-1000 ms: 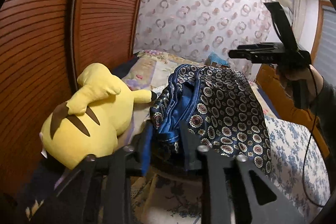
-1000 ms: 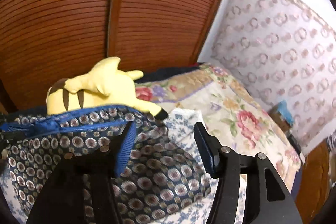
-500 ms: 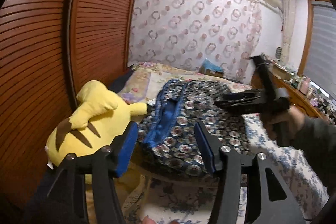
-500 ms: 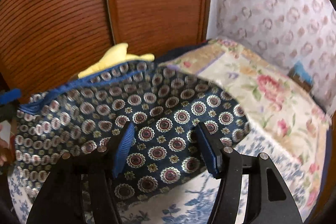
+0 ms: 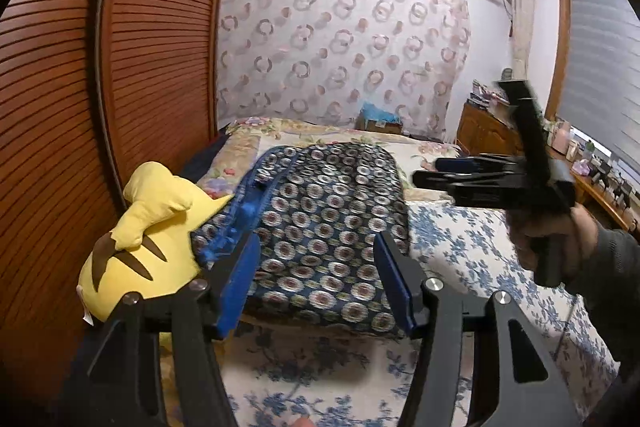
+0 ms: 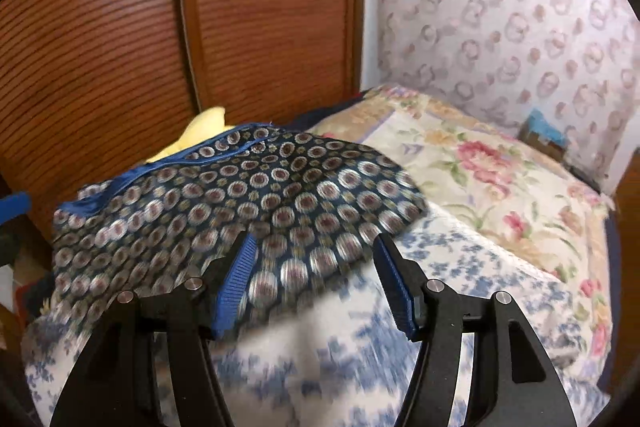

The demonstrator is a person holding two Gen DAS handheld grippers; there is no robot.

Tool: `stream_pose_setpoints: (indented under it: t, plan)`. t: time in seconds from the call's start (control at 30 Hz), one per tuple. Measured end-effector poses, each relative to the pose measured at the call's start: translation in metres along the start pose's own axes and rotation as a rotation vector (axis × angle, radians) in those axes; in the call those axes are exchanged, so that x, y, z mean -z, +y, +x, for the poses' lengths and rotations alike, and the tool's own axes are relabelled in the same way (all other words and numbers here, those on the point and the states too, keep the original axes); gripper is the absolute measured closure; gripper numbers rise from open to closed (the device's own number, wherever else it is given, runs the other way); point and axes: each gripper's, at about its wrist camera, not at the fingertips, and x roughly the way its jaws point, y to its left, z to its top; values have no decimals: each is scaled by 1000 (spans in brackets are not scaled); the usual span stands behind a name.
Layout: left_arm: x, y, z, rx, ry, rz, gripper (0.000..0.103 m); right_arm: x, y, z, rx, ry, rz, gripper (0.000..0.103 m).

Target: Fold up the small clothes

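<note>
Bed w/ floral sheet; patterned garment touching yellow plush; left gripper & right gripper wide, empty; risk: snagging plush, bunching fold.

Navy medallion-print garment flat on bed

**Hidden, cropped and blurred**

In the right wrist view the blue-flowered sheet is smeared with motion blur, and the yellow plush toy shows only a tip behind the patterned garment. In the left wrist view the right gripper is blurred, its finger gap unreadable, and the items on the sideboard are too small to identify
</note>
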Motion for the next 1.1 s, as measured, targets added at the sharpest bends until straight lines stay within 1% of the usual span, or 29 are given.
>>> stream_pose_setpoints:
  t: [0.1, 0.2, 0.27, 0.33, 0.43, 0.63, 0.77, 0.9, 1.1]
  plan:
    - [4, -17, -1, 21, 5, 22, 45, 20, -1, -38, 53, -32, 18, 39]
    - [7, -34, -4, 38, 3, 44, 45, 39, -2, -69, 83, -52, 50, 36]
    - [9, -45, -5, 55, 4, 55, 45, 52, -3, -88, 99, -61, 71, 33]
    - [10, -58, -8, 68, 4, 72, 45, 63, -4, -105, 128, -67, 94, 27]
    - [12, -75, -12, 90, 0, 99, 45, 82, -4, -132, 170, -94, 127, 21]
    - [15, -108, -22, 107, -2, 127, 45, 117, -3, -180, 259, -140, 191, 20]
    - [16, -127, -33, 116, -12, 145, 45, 135, -6, -209, 299, -178, 237, 20]
    - [12, -144, -46, 125, -31, 166, 45, 147, -10, -240, 344, -220, 282, 20]
    - [-1, -163, -63, 125, -64, 186, 44, 153, -11, -279, 415, -269, 305, 20]
